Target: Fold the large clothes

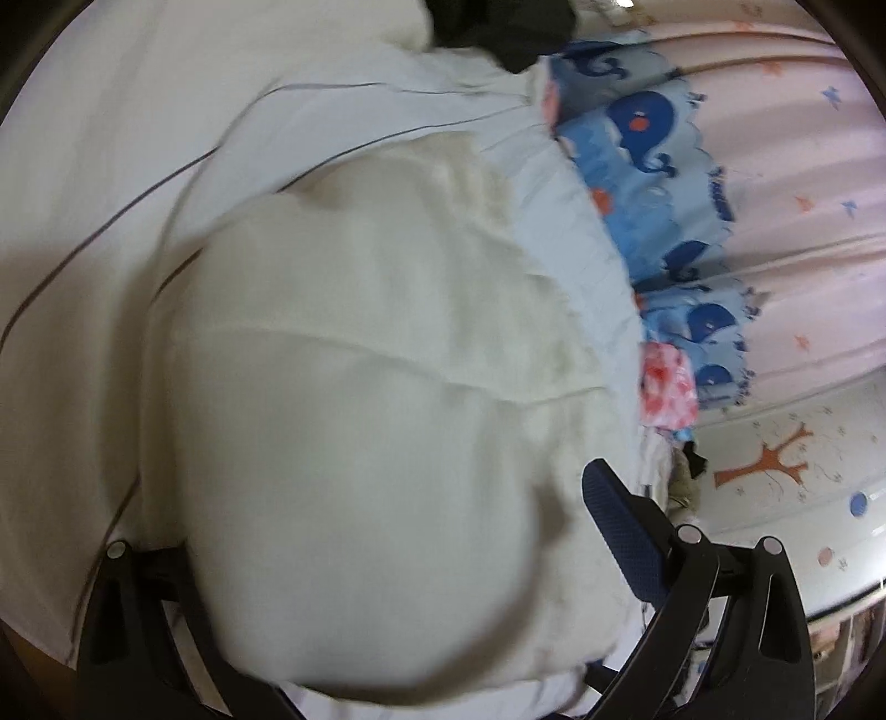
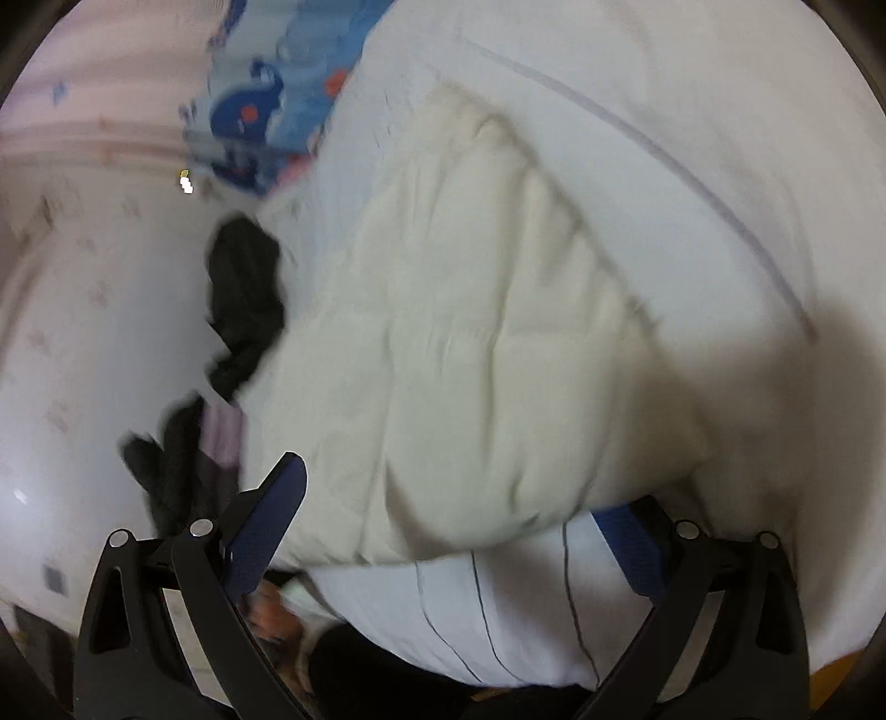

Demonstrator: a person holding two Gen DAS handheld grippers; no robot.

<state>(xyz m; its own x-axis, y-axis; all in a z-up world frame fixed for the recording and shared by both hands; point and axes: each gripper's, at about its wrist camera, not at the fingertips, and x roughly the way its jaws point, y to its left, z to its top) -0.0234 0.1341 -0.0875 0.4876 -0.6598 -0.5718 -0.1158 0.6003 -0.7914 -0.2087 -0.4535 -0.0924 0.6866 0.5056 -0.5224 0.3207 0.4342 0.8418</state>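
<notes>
Left wrist view, nearest: the cream padded garment (image 1: 354,387) fills the lower middle of the frame, bulging right up to the lens.
Left gripper (image 1: 387,554): its fingers stand wide apart; the right finger's blue pad (image 1: 620,531) shows at lower right, the other finger is mostly hidden behind the cream bulk at lower left.
Left contact: the garment lies in the gap between the fingers, but no clamping shows; whether the pad touches the cloth I cannot tell.
Left surroundings: a white sheet with thin dark lines (image 1: 111,194) lies under the garment at left and top; a blue whale-print fabric (image 1: 648,149) runs down the upper right; a dark cloth (image 1: 498,27) sits at top centre.

Right wrist view, nearest: the right gripper (image 2: 459,531) frames the bottom edge, fingers spread wide.
Right pads: the left blue pad (image 2: 266,531) is bare and clear of the cloth; the right pad is partly covered by the garment's lower edge.
Garment: the cream padded garment (image 2: 470,343) lies mid-frame on the lined white sheet (image 2: 664,111), blurred.
Right surroundings: dark clothing (image 2: 243,299) is heaped at middle left; the whale-print fabric (image 2: 260,111) is at upper left.
</notes>
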